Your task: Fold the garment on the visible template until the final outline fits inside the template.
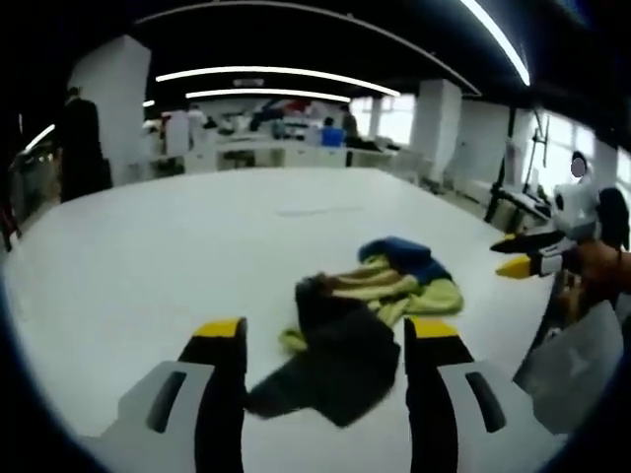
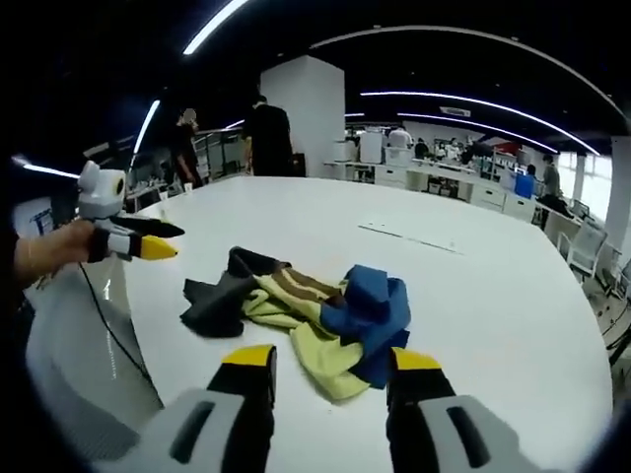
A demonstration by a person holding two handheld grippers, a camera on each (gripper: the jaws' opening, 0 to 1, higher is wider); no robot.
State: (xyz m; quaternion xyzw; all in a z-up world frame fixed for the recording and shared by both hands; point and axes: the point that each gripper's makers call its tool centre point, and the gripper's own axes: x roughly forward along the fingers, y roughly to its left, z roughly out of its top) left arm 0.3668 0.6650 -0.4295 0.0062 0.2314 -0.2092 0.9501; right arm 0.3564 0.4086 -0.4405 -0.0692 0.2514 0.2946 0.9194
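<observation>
On the white table (image 2: 493, 296), the crumpled garment (image 2: 306, 315) needs spreading; left gripper (image 1: 322, 340) and right gripper (image 2: 320, 370), both spread empty, should grab opposite edges.

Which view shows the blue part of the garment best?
The right gripper view: the blue part lies near and large, just beyond the open right gripper. In the left gripper view it is small, at the far end of the crumpled garment.

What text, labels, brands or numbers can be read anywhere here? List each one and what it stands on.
None can be read.
The crumpled garment shows colour blocks and stripes, no lettering.
The white table carries a faint mark, too blurred to tell whether it is writing.
The left claw and right claw show yellow tips, no labels.
</observation>
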